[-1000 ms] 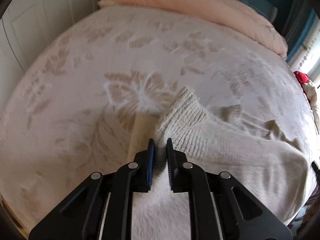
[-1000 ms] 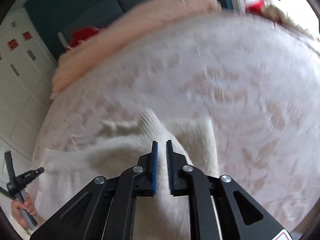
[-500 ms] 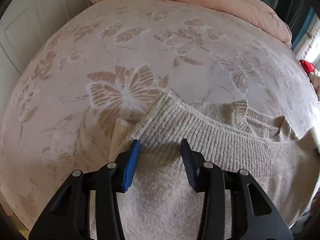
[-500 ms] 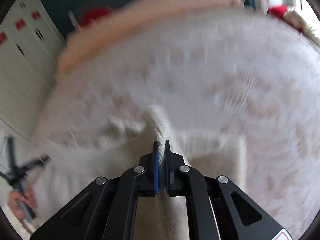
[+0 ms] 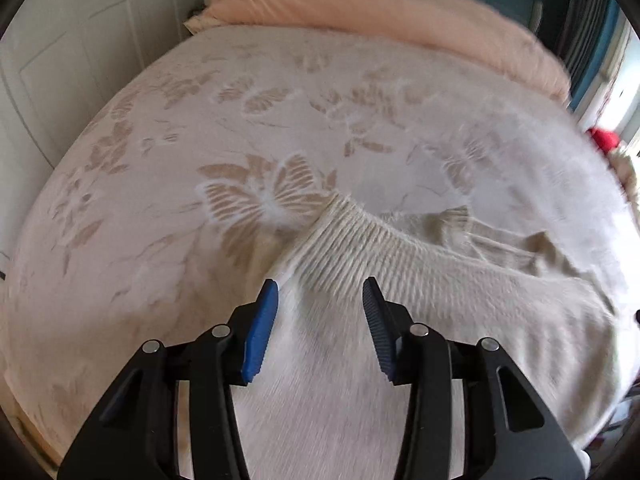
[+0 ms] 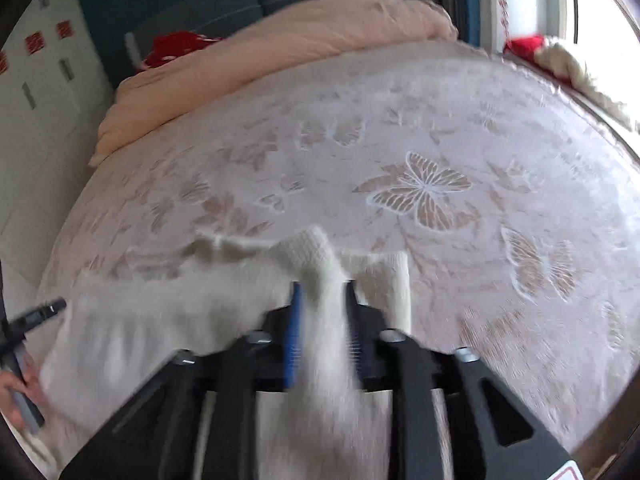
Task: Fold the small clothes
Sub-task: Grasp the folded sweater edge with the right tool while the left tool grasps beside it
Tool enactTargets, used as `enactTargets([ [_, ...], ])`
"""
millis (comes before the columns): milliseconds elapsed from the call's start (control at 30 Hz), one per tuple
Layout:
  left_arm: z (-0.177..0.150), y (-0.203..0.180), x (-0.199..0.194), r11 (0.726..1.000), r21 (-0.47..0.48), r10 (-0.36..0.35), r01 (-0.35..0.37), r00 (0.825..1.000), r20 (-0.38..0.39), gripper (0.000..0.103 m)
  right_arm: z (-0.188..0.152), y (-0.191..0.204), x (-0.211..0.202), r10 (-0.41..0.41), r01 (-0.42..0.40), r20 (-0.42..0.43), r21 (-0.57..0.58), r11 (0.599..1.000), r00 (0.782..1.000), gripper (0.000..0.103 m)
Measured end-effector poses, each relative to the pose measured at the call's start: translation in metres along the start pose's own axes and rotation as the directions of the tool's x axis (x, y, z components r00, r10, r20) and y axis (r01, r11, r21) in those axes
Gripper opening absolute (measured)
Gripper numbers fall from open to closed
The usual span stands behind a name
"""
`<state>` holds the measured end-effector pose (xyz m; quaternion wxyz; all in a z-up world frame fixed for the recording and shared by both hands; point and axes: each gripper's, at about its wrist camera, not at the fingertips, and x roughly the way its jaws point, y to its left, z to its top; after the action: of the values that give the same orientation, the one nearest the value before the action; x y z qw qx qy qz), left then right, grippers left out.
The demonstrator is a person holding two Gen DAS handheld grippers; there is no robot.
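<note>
A cream knitted sweater [image 5: 360, 352] lies folded on the butterfly-patterned bedspread [image 5: 240, 128]. Its ribbed hem [image 5: 352, 244] lies on top, just ahead of my left gripper [image 5: 320, 294], which is open and holds nothing above the fabric. In the right wrist view the sweater [image 6: 160, 320] spreads to the left, and a ribbed corner [image 6: 316, 252] rises between the jaws of my right gripper [image 6: 322, 296]. The jaws stand apart around the fabric. This view is blurred. The other gripper [image 6: 24, 332] shows at the left edge.
A peach blanket [image 5: 380, 12] lies rolled along the far end of the bed. White wardrobe doors [image 5: 60, 60] stand on the left. A red item [image 6: 524, 46] and a fluffy cream thing [image 6: 568, 64] lie at the bed's right edge near the window.
My left gripper let go of the sweater's edge and opened wide, then drew back a little. My right gripper was shut on the ribbed corner and its jaws have now parted.
</note>
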<state>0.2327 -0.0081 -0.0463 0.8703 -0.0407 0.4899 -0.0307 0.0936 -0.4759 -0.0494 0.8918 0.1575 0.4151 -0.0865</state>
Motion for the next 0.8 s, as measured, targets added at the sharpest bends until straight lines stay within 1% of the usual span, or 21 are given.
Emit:
enactTargets([
  [67, -0.019, 0.014, -0.017, 0.999, -0.034, -0.015, 0.015, 1.0, 0.001, 0.045, -0.025, 0.004, -0.016, 0.048, -0.048, -0.014, -0.002, 0.999, 0.999, 0.034],
  [100, -0.036, 0.025, -0.027, 0.998, -0.063, -0.027, 0.026, 1.0, -0.009, 0.045, -0.045, 0.005, -0.024, 0.066, -0.066, -0.033, 0.005, 0.998, 0.997, 0.034],
  [133, -0.05, 0.032, -0.033, 0.996, -0.087, -0.037, 0.035, 0.999, -0.017, 0.045, -0.058, 0.006, -0.027, 0.078, -0.077, -0.041, 0.014, 0.997, 0.996, 0.031],
  [200, -0.084, 0.05, -0.046, 0.986, -0.157, -0.063, 0.058, 0.998, -0.028, 0.045, -0.09, 0.006, -0.038, 0.142, -0.139, -0.057, 0.055, 0.989, 0.988, 0.011],
  [233, -0.098, 0.056, -0.05, 0.979, -0.19, -0.078, 0.072, 0.997, -0.026, 0.045, -0.105, 0.009, -0.042, 0.178, -0.173, -0.062, 0.076, 0.982, 0.982, 0.008],
  [267, -0.113, 0.06, -0.055, 0.971, -0.224, -0.097, 0.089, 0.995, -0.025, 0.045, -0.115, 0.015, -0.047, 0.192, -0.187, -0.066, 0.083, 0.979, 0.979, 0.007],
  [300, -0.12, 0.06, -0.057, 0.967, -0.236, -0.103, 0.095, 0.994, -0.024, 0.045, -0.12, 0.023, -0.049, 0.196, -0.191, -0.068, 0.07, 0.979, 0.978, 0.007],
  [367, -0.126, 0.052, -0.06, 0.97, -0.222, -0.107, 0.1, 0.994, -0.019, 0.045, -0.122, 0.048, -0.055, 0.214, -0.214, -0.074, 0.004, 0.977, 0.974, 0.007],
  [433, -0.123, 0.034, -0.064, 0.981, -0.164, -0.1, 0.099, 0.995, -0.002, 0.045, -0.114, 0.07, -0.058, 0.251, -0.253, -0.057, -0.036, 0.967, 0.966, 0.007],
  [467, -0.12, 0.023, -0.062, 0.989, -0.124, -0.086, 0.086, 0.996, 0.002, 0.047, -0.109, 0.081, -0.058, 0.264, -0.267, -0.051, -0.053, 0.962, 0.963, 0.007],
  [500, -0.119, 0.015, -0.058, 0.994, -0.086, -0.062, 0.062, 0.998, -0.001, 0.054, -0.105, 0.088, -0.054, 0.266, -0.268, -0.05, -0.067, 0.961, 0.963, 0.007],
  [533, -0.119, 0.01, -0.051, 0.998, -0.065, -0.029, 0.028, 1.0, -0.012, 0.056, -0.102, 0.091, -0.041, 0.242, -0.247, -0.066, -0.081, 0.966, 0.968, 0.007],
  [567, -0.12, 0.005, -0.041, 0.999, -0.047, 0.006, -0.008, 0.999, -0.036, 0.056, -0.104, 0.091, -0.025, 0.187, -0.195, -0.091, -0.094, 0.976, 0.978, 0.007],
  [600, -0.122, 0.004, -0.032, 0.999, -0.042, 0.026, -0.029, 0.998, -0.057, 0.056, -0.11, 0.09, -0.006, 0.107, -0.122, -0.133, -0.108, 0.987, 0.985, 0.004],
  [633, -0.125, 0.004, -0.027, 0.998, -0.051, 0.034, -0.037, 0.998, -0.061, 0.056, -0.12, 0.082, 0.023, 0.006, -0.035, -0.231, -0.123, 0.992, 0.973, 0.0],
  [667, -0.126, 0.005, -0.027, 0.998, -0.053, 0.037, -0.04, 0.998, -0.057, 0.056, -0.126, 0.074, 0.029, 0.008, -0.032, -0.256, -0.09, 0.995, 0.967, 0.0],
  [700, -0.127, 0.004, -0.027, 0.998, -0.052, 0.042, -0.044, 0.998, -0.051, 0.056, -0.125, 0.069, 0.019, 0.056, -0.065, -0.233, -0.032, 0.997, 0.971, 0.0],
  [733, -0.127, 0.003, -0.029, 0.998, -0.044, 0.043, -0.045, 0.998, -0.049, 0.056, -0.124, 0.068, 0.011, 0.072, -0.076, -0.227, -0.008, 0.997, 0.971, 0.0],
  [800, -0.128, 0.003, -0.03, 0.998, -0.031, 0.047, -0.049, 0.997, -0.053, 0.056, -0.121, 0.066, -0.011, 0.092, -0.091, -0.164, 0.014, 0.996, 0.982, 0.0],
])
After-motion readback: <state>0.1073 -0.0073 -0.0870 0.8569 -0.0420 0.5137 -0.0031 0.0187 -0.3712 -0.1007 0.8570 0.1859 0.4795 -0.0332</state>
